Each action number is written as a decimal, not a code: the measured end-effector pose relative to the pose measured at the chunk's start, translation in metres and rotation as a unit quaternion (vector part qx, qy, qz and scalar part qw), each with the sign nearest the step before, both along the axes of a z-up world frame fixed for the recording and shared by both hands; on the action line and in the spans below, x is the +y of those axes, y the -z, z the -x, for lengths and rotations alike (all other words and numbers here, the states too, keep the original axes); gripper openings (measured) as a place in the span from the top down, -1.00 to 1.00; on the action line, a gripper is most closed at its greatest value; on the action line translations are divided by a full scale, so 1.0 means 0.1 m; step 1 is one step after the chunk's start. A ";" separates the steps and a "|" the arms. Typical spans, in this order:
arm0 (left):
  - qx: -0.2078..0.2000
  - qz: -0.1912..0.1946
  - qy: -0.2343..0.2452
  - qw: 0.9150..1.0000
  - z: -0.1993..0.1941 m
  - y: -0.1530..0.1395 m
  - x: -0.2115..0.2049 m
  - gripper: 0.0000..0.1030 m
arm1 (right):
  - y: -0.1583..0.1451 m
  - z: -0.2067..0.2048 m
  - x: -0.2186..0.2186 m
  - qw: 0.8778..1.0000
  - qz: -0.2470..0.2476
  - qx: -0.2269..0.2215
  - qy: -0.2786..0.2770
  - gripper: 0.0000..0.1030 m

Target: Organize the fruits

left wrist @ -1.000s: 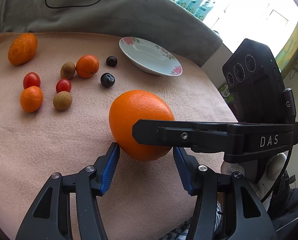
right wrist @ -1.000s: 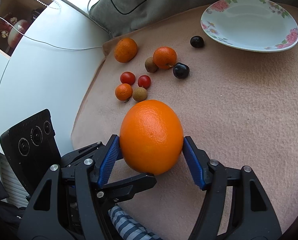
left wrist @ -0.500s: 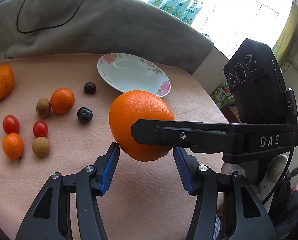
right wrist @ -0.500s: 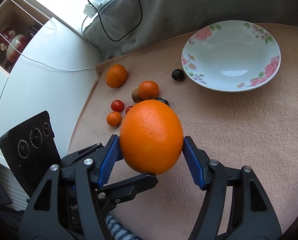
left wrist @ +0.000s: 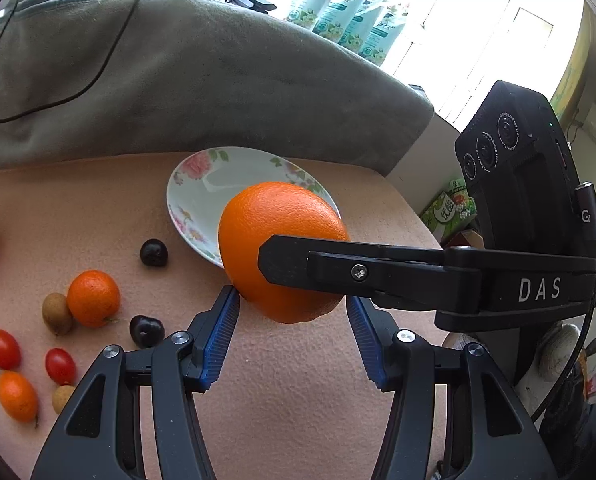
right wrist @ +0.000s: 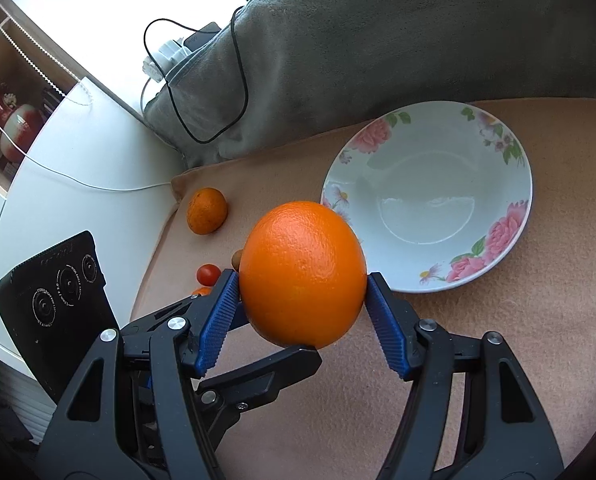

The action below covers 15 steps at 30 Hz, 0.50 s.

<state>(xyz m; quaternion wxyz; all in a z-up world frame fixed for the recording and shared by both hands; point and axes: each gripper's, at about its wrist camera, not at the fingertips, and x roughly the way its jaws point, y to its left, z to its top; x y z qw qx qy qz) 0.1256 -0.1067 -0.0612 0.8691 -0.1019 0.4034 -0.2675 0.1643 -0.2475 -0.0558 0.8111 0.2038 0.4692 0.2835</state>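
Since a second ago you have carried the large orange (right wrist: 302, 274), clamped in your right gripper (right wrist: 302, 294), off the cloth toward the floral plate (right wrist: 514, 184) at two o'clock; release comes next. Your left gripper (left wrist: 293, 320) stands apart, empty.

From the right gripper (right wrist: 302, 300), which holds the large orange (right wrist: 302, 272), the way to the floral plate (right wrist: 428, 196) at 1 o'clock is free. The left gripper (left wrist: 291, 308) crowds it from below. Small fruits such as the mandarin (right wrist: 207, 211) lie at 10 o'clock. The grey blanket (right wrist: 378, 52) closes 12 o'clock.
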 end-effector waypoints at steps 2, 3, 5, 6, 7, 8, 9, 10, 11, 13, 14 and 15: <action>0.003 0.001 0.001 1.000 -0.06 0.02 -0.02 -0.07 | 0.02 -0.06 -0.03 1.000 -0.001 0.005 0.005 -0.31; 0.006 0.002 0.001 1.000 -0.08 0.03 -0.04 -0.07 | 0.03 -0.09 -0.04 1.000 -0.001 0.007 0.007 -0.31; 0.010 0.002 0.000 1.000 -0.13 0.04 -0.05 -0.07 | 0.06 -0.14 -0.06 1.000 0.002 0.011 0.010 -0.31; 0.012 0.002 0.000 1.000 -0.14 0.05 -0.04 -0.07 | 0.07 -0.17 -0.07 1.000 0.002 0.013 0.013 -0.31; 0.013 0.001 0.000 1.000 -0.16 0.05 -0.04 -0.07 | 0.08 -0.19 -0.08 1.000 0.002 0.015 0.015 -0.31; 0.014 0.000 -0.001 1.000 -0.17 0.06 -0.05 -0.07 | 0.09 -0.21 -0.09 1.000 0.003 0.015 0.017 -0.31; 0.015 -0.001 -0.001 1.000 -0.19 0.06 -0.06 -0.07 | 0.10 -0.23 -0.10 1.000 0.004 0.017 0.020 -0.31; 0.016 -0.004 -0.001 1.000 -0.20 0.06 -0.06 -0.07 | 0.11 -0.25 -0.11 1.000 0.003 0.020 0.023 -0.31; 0.016 -0.006 -0.001 1.000 -0.21 0.07 -0.06 -0.07 | 0.12 -0.26 -0.12 0.999 0.002 0.022 0.026 -0.31; 0.016 -0.009 -0.001 1.000 -0.22 0.07 -0.08 -0.06 | 0.13 -0.28 -0.13 0.999 0.005 0.022 0.029 -0.31; 0.015 -0.011 -0.001 1.000 -0.23 0.07 -0.08 -0.06 | 0.13 -0.28 -0.13 0.999 0.010 0.021 0.031 -0.32; 0.013 -0.015 -0.002 1.000 -0.23 0.07 -0.09 -0.06 | 0.13 -0.28 -0.13 0.999 0.019 0.021 0.036 -0.33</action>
